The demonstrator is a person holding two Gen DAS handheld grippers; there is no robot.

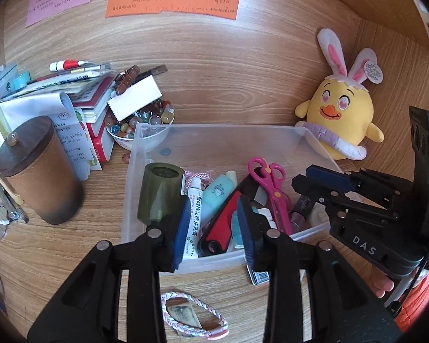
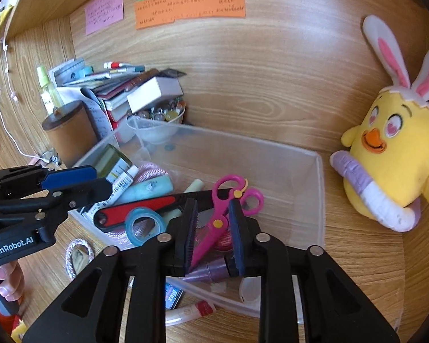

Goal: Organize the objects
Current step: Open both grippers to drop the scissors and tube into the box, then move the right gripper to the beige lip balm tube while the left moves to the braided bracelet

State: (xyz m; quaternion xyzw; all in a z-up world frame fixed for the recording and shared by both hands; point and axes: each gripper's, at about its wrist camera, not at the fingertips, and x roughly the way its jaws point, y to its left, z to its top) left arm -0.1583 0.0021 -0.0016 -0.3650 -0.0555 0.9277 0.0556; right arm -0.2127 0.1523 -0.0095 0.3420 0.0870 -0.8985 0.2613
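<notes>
My left wrist cam sits low over the front-left rim of the clear bin (image 1: 214,131), facing the back wall, v. close. My right wrist cam looks in from the bin's (image 2: 319,200) front-right, angled left. Both 2 views share the bin, pink scissors (image 1: 271,188) (image 2: 228,208), plush chick (image 1: 340,111) (image 2: 397,154), wall notes (image 1: 173,0) (image 2: 190,4).

I am working at a home study desk: wood-grain desktop (image 1: 243,91), handwritten orange paper note (image 1: 173,0) on its back panel, stacked books (image 1: 91,100), yellow plush chick (image 1: 343,114).
</notes>
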